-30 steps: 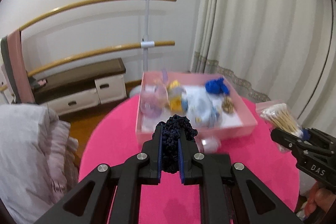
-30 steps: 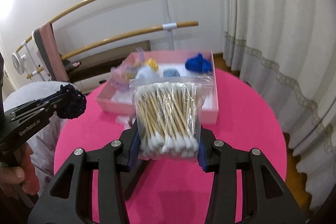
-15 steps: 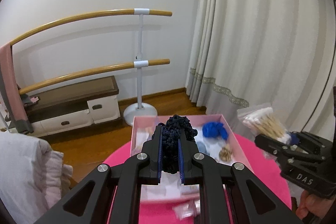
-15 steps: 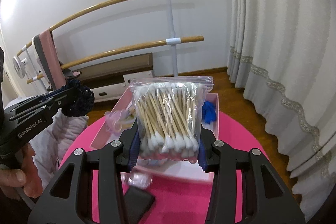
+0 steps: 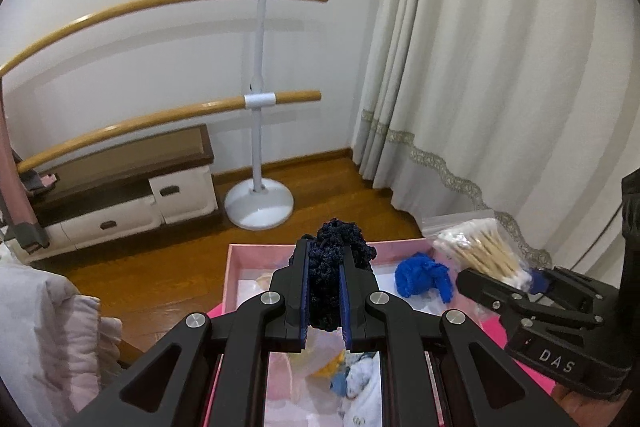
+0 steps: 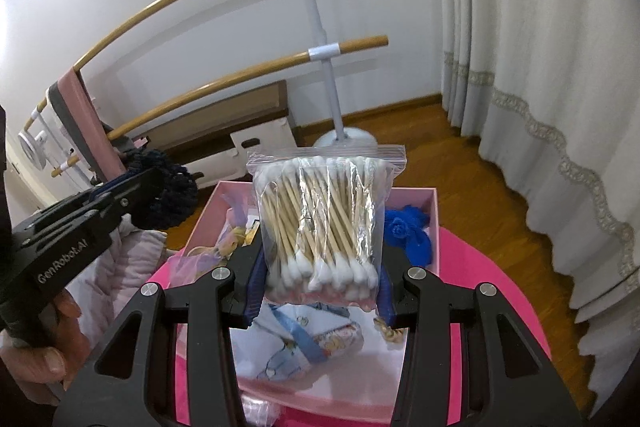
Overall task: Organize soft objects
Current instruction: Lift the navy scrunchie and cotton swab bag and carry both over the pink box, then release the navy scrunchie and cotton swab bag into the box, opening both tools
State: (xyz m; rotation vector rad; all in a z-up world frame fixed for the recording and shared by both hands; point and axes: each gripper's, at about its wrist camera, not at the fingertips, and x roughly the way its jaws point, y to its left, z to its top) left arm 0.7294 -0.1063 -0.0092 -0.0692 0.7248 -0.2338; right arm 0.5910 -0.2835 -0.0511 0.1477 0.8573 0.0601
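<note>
My left gripper (image 5: pixel 325 291) is shut on a dark navy knitted scrunchie (image 5: pixel 334 267), held above the pink box (image 5: pixel 236 267). In the right wrist view that scrunchie (image 6: pixel 172 193) shows at the left, clamped in the left gripper (image 6: pixel 152 183). My right gripper (image 6: pixel 320 279) is shut on a clear zip bag of cotton swabs (image 6: pixel 322 219), also over the pink box (image 6: pixel 435 223). From the left wrist view the swab bag (image 5: pixel 476 251) sits in the right gripper (image 5: pixel 516 277) at the right. Inside the box lie a bright blue fabric piece (image 5: pixel 422 277) and pale printed cloth (image 6: pixel 308 343).
The box rests on a round table with a hot-pink cover (image 6: pixel 492 291). Beyond stand a ballet barre on a white round base (image 5: pixel 260 205), a low cabinet (image 5: pixel 120 195) and cream curtains (image 5: pixel 500 87). A pale quilted fabric heap (image 5: pixel 44 343) lies left. A hand (image 6: pixel 40 355) grips the left tool.
Both grippers have carried their loads forward over the table until they hang above the pink box; the table's near part has dropped out of view. Neither grip has changed.
</note>
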